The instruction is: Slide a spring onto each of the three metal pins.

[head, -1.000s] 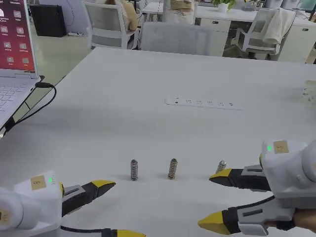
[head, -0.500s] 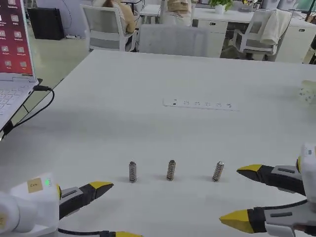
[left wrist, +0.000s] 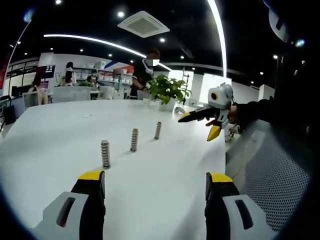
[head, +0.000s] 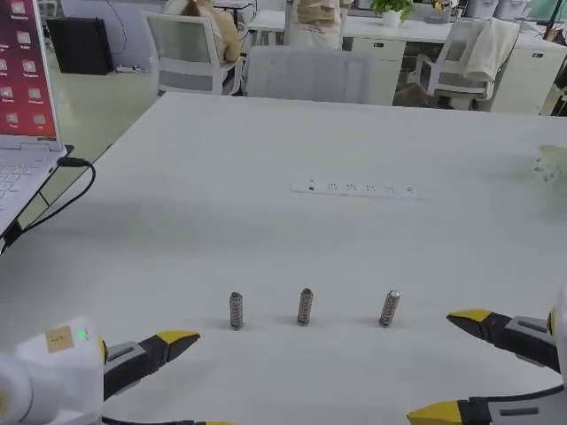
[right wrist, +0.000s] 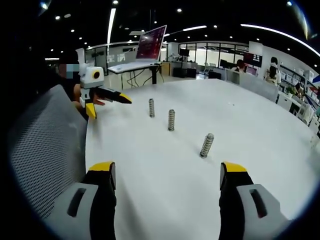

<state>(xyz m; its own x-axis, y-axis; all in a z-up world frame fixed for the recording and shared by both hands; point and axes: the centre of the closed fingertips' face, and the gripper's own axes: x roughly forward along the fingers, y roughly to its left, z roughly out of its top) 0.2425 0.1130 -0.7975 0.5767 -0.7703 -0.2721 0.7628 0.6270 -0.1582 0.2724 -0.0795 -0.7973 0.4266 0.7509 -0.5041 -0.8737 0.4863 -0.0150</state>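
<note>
Three metal springs stand upright in a row on the white table, each on a pin: left spring point(head: 236, 312), middle spring point(head: 305, 306), right spring point(head: 390, 308). The right one leans slightly. My left gripper point(head: 190, 381) is open at the near left, short of the left spring, with nothing between its jaws. Off to the right of the right spring my right gripper point(head: 450, 364) is open and holds nothing. In the left gripper view the springs point(left wrist: 134, 140) line up ahead of my open gripper point(left wrist: 155, 176). In the right gripper view the springs point(right wrist: 171, 120) stand beyond my open gripper point(right wrist: 167, 167).
A laptop point(head: 18, 133) with a black cable point(head: 62, 190) sits at the table's left edge. A white power strip point(head: 357, 188) lies mid-table beyond the springs. Office chairs point(head: 306, 75) stand at the far edge.
My right gripper has drawn back to the right, away from the right spring, which now stands free. The left gripper has slid slightly back toward me.
</note>
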